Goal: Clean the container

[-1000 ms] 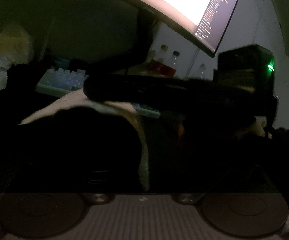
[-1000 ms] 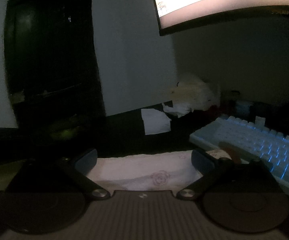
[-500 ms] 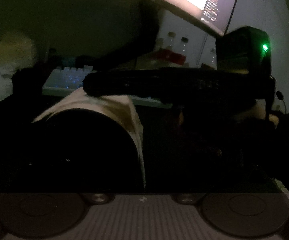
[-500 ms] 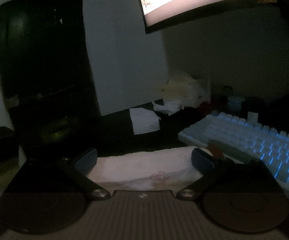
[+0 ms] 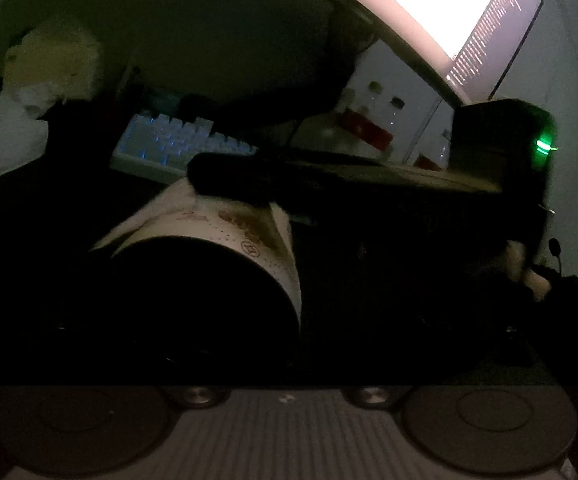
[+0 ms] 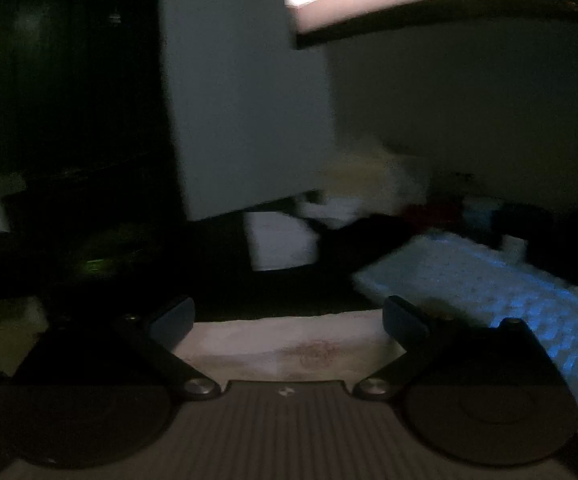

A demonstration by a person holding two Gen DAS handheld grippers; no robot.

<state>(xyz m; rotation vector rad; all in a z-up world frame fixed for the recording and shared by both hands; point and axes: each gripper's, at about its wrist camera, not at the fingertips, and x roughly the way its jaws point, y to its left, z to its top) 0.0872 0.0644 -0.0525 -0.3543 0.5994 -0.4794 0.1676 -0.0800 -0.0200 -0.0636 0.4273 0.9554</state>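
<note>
Here, left to right:
Room: very dark, lit only by the screen and the keys.
Tissue pile [image 5: 21, 128]: far left in my left view, white and crumpled, on the desk.
Keyboard [image 5: 169, 148]: white with blue glow, behind the container.
Container [image 5: 193, 304]: big, round and dark, right in front of my left gripper, low in the left half of that view.
Paper towel [image 5: 225, 224]: white with small brown prints, draped over the top of the container.
My left gripper [image 5: 289, 360]: its fingers are lost in the dark, so I cannot tell if it is wide or closed.
My right gripper [image 6: 287, 318]: its two blue tips stand apart, with the towel lying between them and touching both; the grip looks closed on the towel.
Screen [image 5: 469, 20]: bright, up at the top right.
Black box [image 5: 501, 144]: far right, with a small green light.
</note>
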